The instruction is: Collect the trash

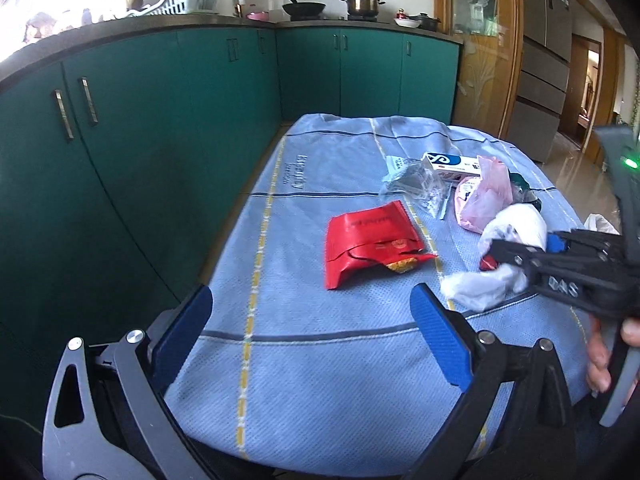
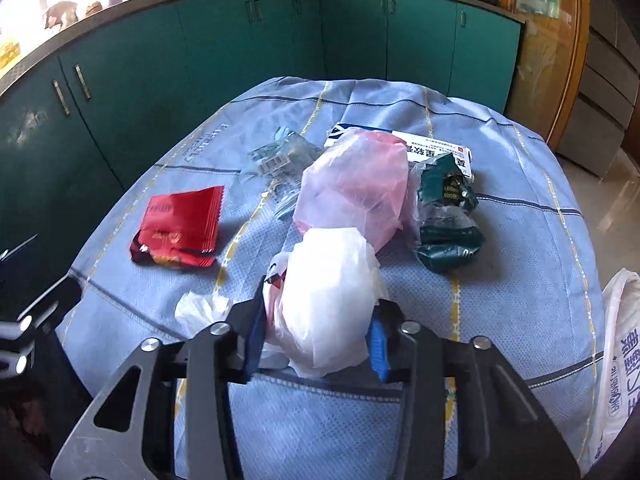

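Note:
Trash lies on a table under a blue checked cloth point(image 1: 312, 380). My right gripper point(image 2: 320, 304) is shut on a crumpled white plastic bag point(image 2: 332, 272), its blue pads pressing both sides. From the left wrist view that gripper point(image 1: 520, 248) comes in from the right with the white bag point(image 1: 516, 220) in it. My left gripper point(image 1: 310, 296) stands open above the near cloth with nothing between its fingers. Just beyond it lies a torn red packet point(image 1: 368, 244) point(image 2: 180, 228). Behind sit a pink bag point(image 2: 356, 188), a clear wrapper point(image 2: 280, 164), a white box point(image 2: 436, 152) and a crumpled green wrapper point(image 2: 444, 216).
A printed white bag point(image 2: 620, 352) hangs off the table's right edge. Green kitchen cabinets point(image 1: 160, 120) run along the left and back, close to the table's left side. A hand point(image 1: 600, 360) holds the right gripper's handle. A fridge and a doorway are at the right.

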